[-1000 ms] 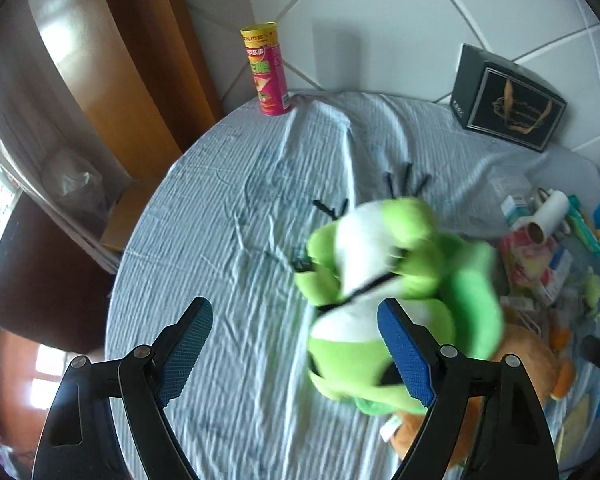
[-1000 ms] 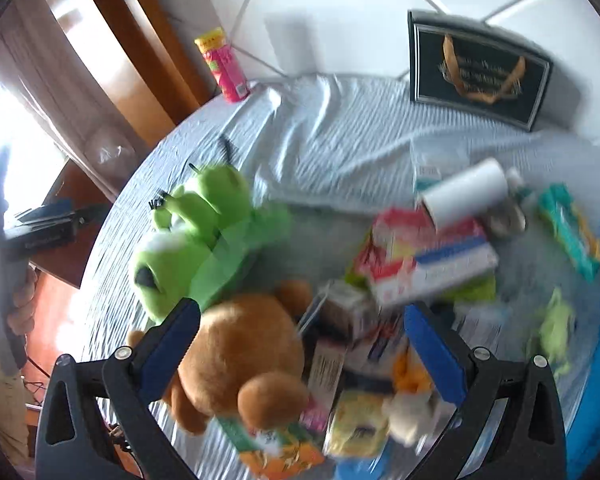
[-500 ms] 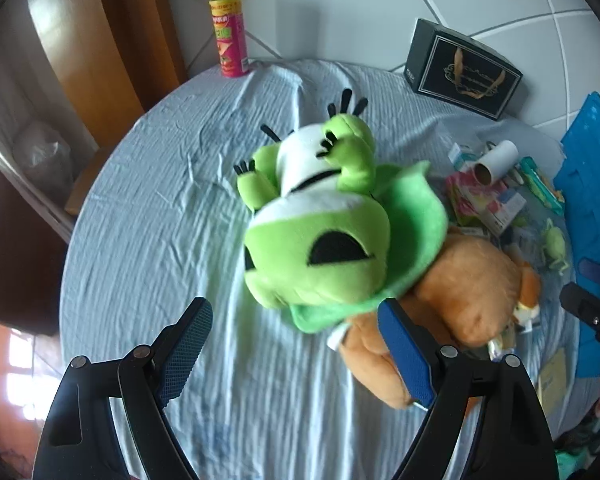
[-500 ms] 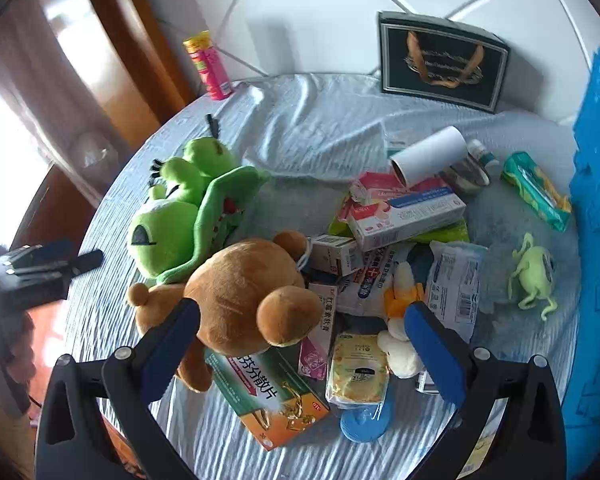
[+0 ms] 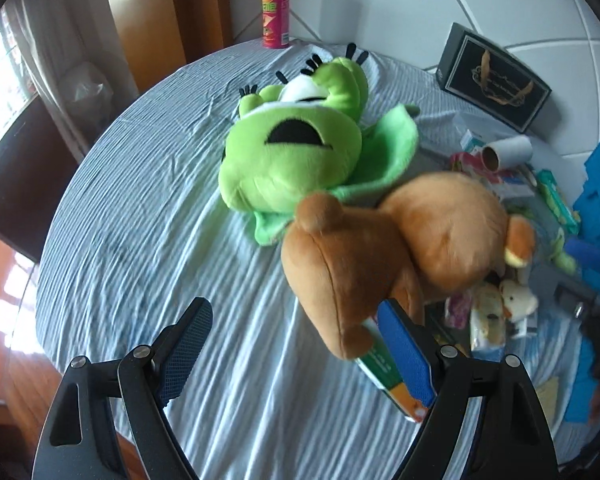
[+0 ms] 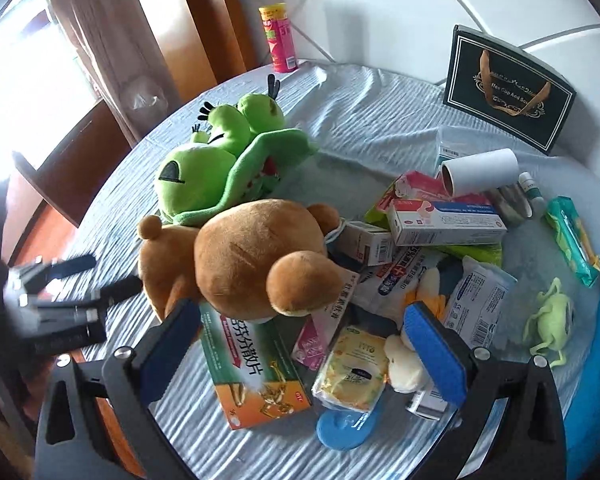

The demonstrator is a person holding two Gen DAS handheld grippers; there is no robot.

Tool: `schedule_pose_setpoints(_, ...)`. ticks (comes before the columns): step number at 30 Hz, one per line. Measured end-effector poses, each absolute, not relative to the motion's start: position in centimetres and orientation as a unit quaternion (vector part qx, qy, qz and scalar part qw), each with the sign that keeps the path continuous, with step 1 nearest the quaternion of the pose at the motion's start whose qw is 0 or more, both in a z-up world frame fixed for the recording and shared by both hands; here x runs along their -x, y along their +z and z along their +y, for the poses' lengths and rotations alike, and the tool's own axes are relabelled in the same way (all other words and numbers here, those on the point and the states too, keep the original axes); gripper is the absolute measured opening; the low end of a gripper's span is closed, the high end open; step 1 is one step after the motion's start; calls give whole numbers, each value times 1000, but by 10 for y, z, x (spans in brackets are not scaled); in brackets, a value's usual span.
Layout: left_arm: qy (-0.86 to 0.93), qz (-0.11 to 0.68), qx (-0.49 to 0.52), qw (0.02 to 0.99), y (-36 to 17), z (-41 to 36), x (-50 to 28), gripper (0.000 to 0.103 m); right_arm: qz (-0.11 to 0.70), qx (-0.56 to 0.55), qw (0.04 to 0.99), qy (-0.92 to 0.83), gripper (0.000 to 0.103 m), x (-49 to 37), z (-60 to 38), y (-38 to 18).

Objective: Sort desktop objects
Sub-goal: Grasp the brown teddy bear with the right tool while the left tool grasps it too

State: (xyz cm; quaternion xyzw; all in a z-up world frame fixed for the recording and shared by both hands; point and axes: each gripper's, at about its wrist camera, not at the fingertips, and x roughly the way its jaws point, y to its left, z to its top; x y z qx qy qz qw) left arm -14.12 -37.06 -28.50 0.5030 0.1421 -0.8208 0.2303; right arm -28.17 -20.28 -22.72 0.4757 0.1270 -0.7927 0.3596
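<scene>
A green frog plush (image 5: 300,148) (image 6: 216,164) lies on the round table with a brown teddy bear (image 5: 392,248) (image 6: 244,256) leaning against it. Right of the bear is a heap of medicine boxes (image 6: 444,220), packets and a small white plush (image 6: 404,364). A green-and-orange box (image 6: 256,364) sticks out from under the bear. My left gripper (image 5: 296,348) hangs open in front of the bear, holding nothing. Open too, my right gripper (image 6: 308,344) hovers over the near part of the heap.
A pink snack can (image 5: 275,12) (image 6: 278,38) stands at the table's far edge. A black gift bag (image 6: 508,88) leans on the white wall. A paper roll (image 6: 480,172), a green wipes pack (image 6: 572,236) and a small green monster toy (image 6: 550,320) lie right; blue mat (image 5: 596,216) beyond.
The left gripper has let go of the frog plush and drawn back; the frog now lies on the cloth against the bear. The right gripper has pulled back, showing more of the heap.
</scene>
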Motion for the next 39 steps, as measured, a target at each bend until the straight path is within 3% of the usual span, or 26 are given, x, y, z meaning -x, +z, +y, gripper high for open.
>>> schedule_pose_setpoints(8,-808,142,-517,242,-321,-365,149,86,127,-480,377,-782,103,287,-203,-234)
schedule_pose_setpoints(11,-807,159,-516,240,-329,-370,153,72,120,-473,382,-785,103,291,-206,-233)
schedule_pose_setpoints(12,-806,167,-517,234,-331,-372,153,63,119,-472,382,-786,97,293,-207,-233)
schedule_pose_setpoints(13,-806,175,-517,228,-333,-373,154,61,118,-471,382,-786,89,295,-208,-234)
schedule_pose_setpoints(14,-806,179,-517,226,-334,-373,155,61,114,-474,385,-784,71,298,-208,-235)
schedule_pose_setpoints(15,-807,178,-516,225,-335,-373,156,61,112,-477,386,-781,62,300,-208,-237)
schedule_pose_setpoints(19,-811,167,-516,219,-337,-370,161,61,112,-492,393,-768,62,306,-213,-247)
schedule_pose_setpoints(20,-812,165,-516,217,-337,-369,163,58,110,-494,397,-766,62,306,-214,-250)
schedule_pose_setpoints(22,-814,159,-516,214,-338,-368,165,25,106,-498,403,-760,61,307,-214,-254)
schedule_pose_setpoints(23,-815,157,-516,213,-338,-367,167,25,101,-499,409,-757,59,308,-214,-255)
schedule_pose_setpoints(24,-816,154,-515,211,-338,-367,168,25,93,-500,417,-753,46,309,-214,-257)
schedule_pose_setpoints(27,-819,148,-512,215,-338,-365,168,24,95,-492,419,-757,39,309,-215,-256)
schedule_pose_setpoints(39,-856,101,-451,234,-275,-357,143,21,96,-429,444,-781,37,284,-202,-221)
